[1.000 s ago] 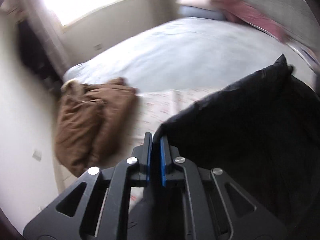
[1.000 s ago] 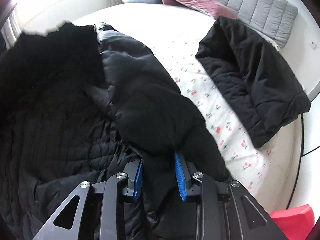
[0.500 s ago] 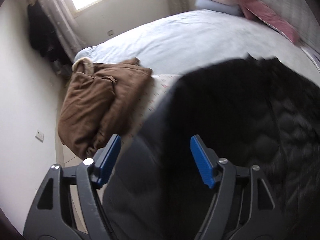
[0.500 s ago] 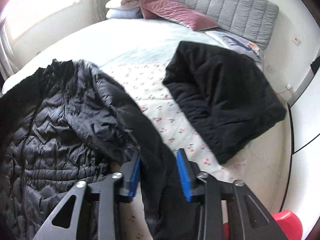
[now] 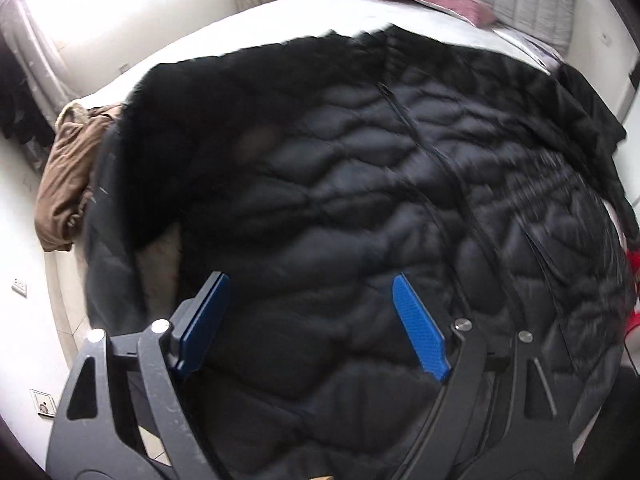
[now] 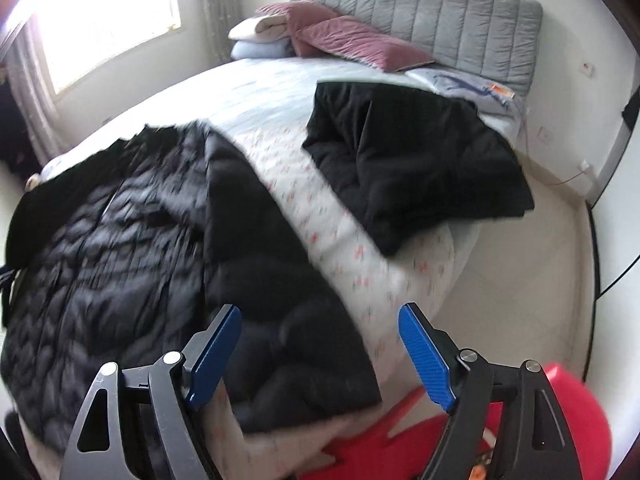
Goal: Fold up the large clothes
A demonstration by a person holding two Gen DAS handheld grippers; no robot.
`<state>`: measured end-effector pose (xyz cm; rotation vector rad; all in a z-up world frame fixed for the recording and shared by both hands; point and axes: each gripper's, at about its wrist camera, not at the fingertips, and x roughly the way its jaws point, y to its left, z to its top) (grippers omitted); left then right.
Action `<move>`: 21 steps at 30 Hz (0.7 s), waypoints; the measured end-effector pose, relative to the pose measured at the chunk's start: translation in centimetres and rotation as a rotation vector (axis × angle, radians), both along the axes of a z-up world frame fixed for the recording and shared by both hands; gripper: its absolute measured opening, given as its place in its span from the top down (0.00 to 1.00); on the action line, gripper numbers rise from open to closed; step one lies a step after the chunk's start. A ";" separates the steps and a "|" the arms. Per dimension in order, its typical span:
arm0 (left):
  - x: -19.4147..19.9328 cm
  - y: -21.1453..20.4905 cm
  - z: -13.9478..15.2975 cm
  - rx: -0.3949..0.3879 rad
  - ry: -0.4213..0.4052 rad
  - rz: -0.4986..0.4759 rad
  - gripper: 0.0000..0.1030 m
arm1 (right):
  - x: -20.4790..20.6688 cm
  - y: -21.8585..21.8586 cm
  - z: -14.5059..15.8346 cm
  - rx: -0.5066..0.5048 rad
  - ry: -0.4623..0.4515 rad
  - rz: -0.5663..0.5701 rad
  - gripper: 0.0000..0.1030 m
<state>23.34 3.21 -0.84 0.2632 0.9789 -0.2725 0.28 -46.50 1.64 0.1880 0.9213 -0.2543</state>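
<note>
While spread flat across the near half of the bed [image 6: 280, 92], lay front-up with its zip running from 12 toward 5 o'clock in the left wrist view: black quilted jacket [image 5: 360, 208], filling nearly that whole picture. Hovered above its lower panel with jaws wide and still opening: left gripper [image 5: 308, 320], blue pads [image 5: 418, 330] clear of the cloth, nothing pinched between them. Peeked out at 9 o'clock from under the jacket's edge: brown garment [image 5: 60, 176], bunched at the bed's side. Seen from the right wrist, occupied 8 to 10 o'clock: same black quilted jacket [image 6: 120, 248], one sleeve or side panel lying smooth from 11 toward 6 o'clock along its right edge. Held over that panel's lower end and the floral sheet [image 6: 340, 240], also opening wide and gripping nothing: right gripper [image 6: 320, 344]. Rested well apart at 1 o'clock on the bed: second black coat [image 6: 416, 156], folded. Stacked at 12 o'clock against the grey headboard [image 6: 440, 12]: pillows [image 6: 344, 36]. Showed at 5 o'clock below the right pad: red object [image 6: 580, 412], blurred
</note>
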 end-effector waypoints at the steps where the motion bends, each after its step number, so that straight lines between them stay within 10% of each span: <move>1: -0.4 -0.2 -0.2 -0.001 -0.004 -0.007 0.19 | -0.8 0.6 -0.6 -0.004 0.002 0.027 0.20; 15: -4.6 -5.8 -1.0 -0.025 0.028 -0.063 0.19 | 0.9 10.0 -10.9 -0.436 0.184 0.341 0.22; 17: -5.1 -6.1 -0.9 -0.018 0.027 -0.068 0.19 | 2.1 9.6 -10.3 -0.412 0.188 0.325 0.65; 21: -5.5 -6.3 -0.9 0.006 0.018 -0.078 0.19 | 3.2 7.3 -6.1 -0.434 0.130 0.242 0.82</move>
